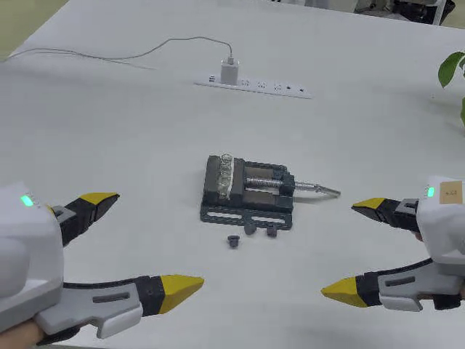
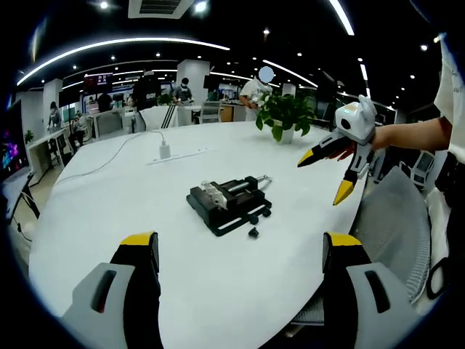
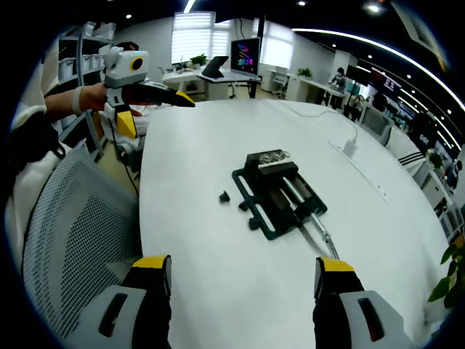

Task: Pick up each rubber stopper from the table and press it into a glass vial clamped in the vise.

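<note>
Rubber stoppers point(image 1: 233, 241) lie loose on the counter point(image 1: 109, 123), just beside the vise point(image 1: 247, 193) on its near-edge side. Glass vials point(image 1: 226, 174) sit clamped, apparently unplugged. We judge nothing's started: left gripper point(image 1: 159, 238) and right gripper point(image 1: 338, 249) hover well apart, jaws wide, empty; every stopper left.

Nothing legible on the bench or in the room
A tan sticker point(image 1: 451, 191) is sitting on the right gripper point(image 1: 338, 249), its marks too small to read; a monitor point(image 3: 245, 54) is glowing behind, its content blurred.
</note>
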Motion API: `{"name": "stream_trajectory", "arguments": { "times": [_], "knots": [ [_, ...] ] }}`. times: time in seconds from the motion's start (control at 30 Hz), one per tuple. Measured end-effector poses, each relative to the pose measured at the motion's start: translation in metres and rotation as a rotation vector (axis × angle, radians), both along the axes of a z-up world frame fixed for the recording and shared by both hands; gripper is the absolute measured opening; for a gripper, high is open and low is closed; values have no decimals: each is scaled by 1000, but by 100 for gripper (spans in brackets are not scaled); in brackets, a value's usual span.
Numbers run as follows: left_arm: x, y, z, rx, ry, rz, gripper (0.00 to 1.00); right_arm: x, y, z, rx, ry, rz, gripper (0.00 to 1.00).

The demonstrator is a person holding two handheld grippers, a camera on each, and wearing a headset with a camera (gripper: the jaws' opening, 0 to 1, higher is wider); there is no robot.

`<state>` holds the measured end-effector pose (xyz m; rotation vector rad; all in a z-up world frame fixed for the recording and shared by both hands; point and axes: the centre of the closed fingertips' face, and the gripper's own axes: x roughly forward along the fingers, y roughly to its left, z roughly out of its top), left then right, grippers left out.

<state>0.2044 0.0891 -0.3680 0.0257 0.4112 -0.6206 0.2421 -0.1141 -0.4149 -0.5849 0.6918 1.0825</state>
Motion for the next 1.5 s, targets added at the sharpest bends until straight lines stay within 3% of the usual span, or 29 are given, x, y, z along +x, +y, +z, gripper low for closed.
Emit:
{"name": "stream_trajectory", "arguments": {
  "times": [0.2, 0.5, 0.57, 0.7, 1.1, 1.27, 1.5],
  "knots": [
    [-1, -2, 0, -8, 2, 8, 92, 5, 11, -9, -24, 9, 71, 77],
    [-4, -9, -2, -22, 8, 7, 91, 13, 27, -27, -79, 14, 180, 62],
    [-3, -9, -2, -26, 10, 12, 91, 14, 29, -31, -109, 12, 214, 57],
    [-3, -6, -3, -26, 10, 23, 91, 19, 35, -38, -118, 8, 245, 51],
    [-3, 9, -6, -26, 19, 55, 90, 27, 54, -50, -127, 16, 278, 40],
    [-4, 12, -8, -28, 27, 62, 90, 35, 61, -54, -131, -16, 273, 29],
    [-4, 16, -10, -32, 32, 70, 90, 37, 65, -58, -122, -14, 282, 24]
  ]
}}
